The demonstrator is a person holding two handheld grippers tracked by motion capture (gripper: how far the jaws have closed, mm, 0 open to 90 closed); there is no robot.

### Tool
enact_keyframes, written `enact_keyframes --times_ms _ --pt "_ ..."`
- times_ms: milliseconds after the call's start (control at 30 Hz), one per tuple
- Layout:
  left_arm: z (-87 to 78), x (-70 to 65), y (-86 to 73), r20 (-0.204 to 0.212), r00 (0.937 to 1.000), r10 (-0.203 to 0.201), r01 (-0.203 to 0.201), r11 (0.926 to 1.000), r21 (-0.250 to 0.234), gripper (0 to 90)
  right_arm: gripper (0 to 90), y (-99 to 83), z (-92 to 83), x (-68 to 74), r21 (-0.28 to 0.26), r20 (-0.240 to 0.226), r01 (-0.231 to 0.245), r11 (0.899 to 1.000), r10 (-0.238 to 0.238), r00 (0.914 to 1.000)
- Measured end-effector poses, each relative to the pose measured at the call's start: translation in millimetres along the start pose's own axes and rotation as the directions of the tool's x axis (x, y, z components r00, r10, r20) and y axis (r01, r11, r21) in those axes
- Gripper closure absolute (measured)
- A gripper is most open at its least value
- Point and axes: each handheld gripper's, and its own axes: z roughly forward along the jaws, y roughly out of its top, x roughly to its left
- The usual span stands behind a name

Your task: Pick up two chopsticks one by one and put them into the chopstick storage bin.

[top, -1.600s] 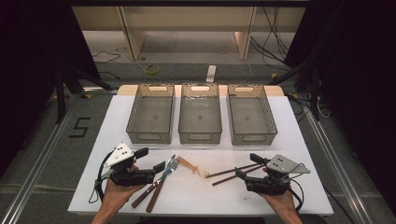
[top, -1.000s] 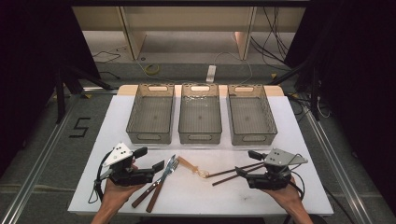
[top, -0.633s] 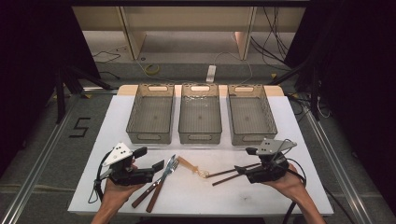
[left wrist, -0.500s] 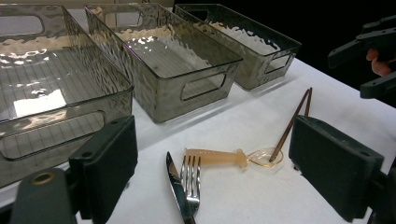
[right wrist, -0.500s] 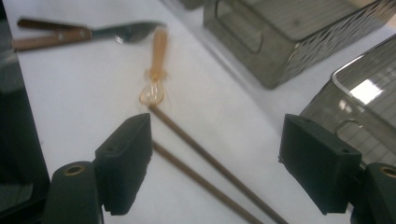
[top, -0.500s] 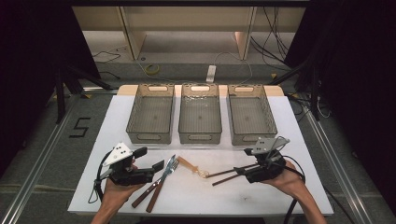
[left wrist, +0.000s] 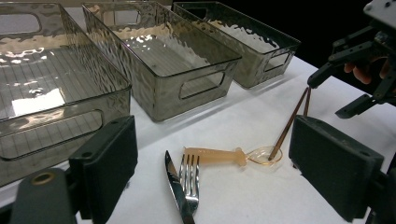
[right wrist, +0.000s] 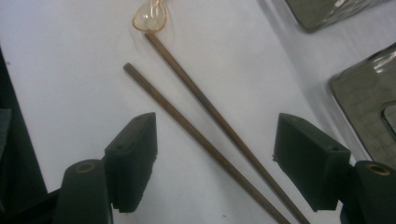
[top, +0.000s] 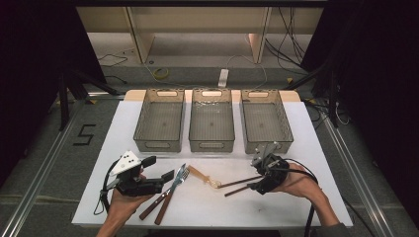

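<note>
While the left gripper (top: 165, 178) idled with jaws released by the fork (top: 182, 175), the right gripper (top: 256, 181), jaws released but just narrowing, straddled two chopsticks (right wrist: 201, 126) on the desk (top: 316, 148), needing a clench next.

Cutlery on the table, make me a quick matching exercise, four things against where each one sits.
Things:
1. chopsticks
2. spoon
3. fork
4. bins

Places:
A. row at the far side of the table
B. between the right gripper's open jaws
C. beside the knife, wooden handle
D. bowl touching a chopstick tip

Pairs: 1-B, 2-D, 3-C, 4-A
</note>
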Motion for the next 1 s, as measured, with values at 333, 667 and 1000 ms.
enact_keyframes --times_ms 333,667,1000 --pt "0.6 -0.2 0.0 -0.002 1.0000 0.008 -0.008 1.0000 0.005 15.0 34.7 2.1 17.6 -2.4 0.119 0.000 0.035 0.992 -0.035 0.9994" --pt "0.6 -0.1 0.0 -0.001 1.0000 -0.001 0.001 1.0000 0.002 14.9 48.1 0.3 31.9 -7.9 0.196 -0.025 0.074 0.978 -0.070 0.9972" --pt "1.0 -0.2 -0.4 -0.002 1.0000 0.002 -0.002 1.0000 0.005 15.0 58.5 0.4 41.1 -9.9 0.252 -0.043 0.093 0.963 -0.085 0.9954"
